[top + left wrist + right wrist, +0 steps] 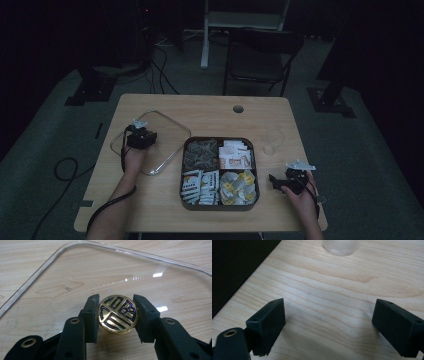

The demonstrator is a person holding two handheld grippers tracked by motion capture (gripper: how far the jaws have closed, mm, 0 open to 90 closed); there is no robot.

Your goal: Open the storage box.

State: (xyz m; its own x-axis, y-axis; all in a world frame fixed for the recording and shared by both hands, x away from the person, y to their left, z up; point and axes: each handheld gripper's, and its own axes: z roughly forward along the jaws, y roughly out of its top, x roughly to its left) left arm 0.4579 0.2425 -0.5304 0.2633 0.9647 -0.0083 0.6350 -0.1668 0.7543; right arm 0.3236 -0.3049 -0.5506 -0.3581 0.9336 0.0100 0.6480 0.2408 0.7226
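From the high view, my left gripper (140, 136) sits over the clear lid (165, 131) that lies flat on the left part of the table (210, 107), with the lid's right edge close to the four-part tray (219, 206) in the middle. My right gripper (280, 181) rests near the table's right front corner, with bare wood between it and the tray and more open room behind the tray toward the far edge. In the left gripper view, my fingers (91, 315) are closed on the lid's round gold knob (117, 314), one pad pressed to each side, and the lid's curved rim runs around it over the wood. In the right gripper view, my fingers (268, 323) stand wide apart with nothing between them, above bare table, the table's edge just to their left.
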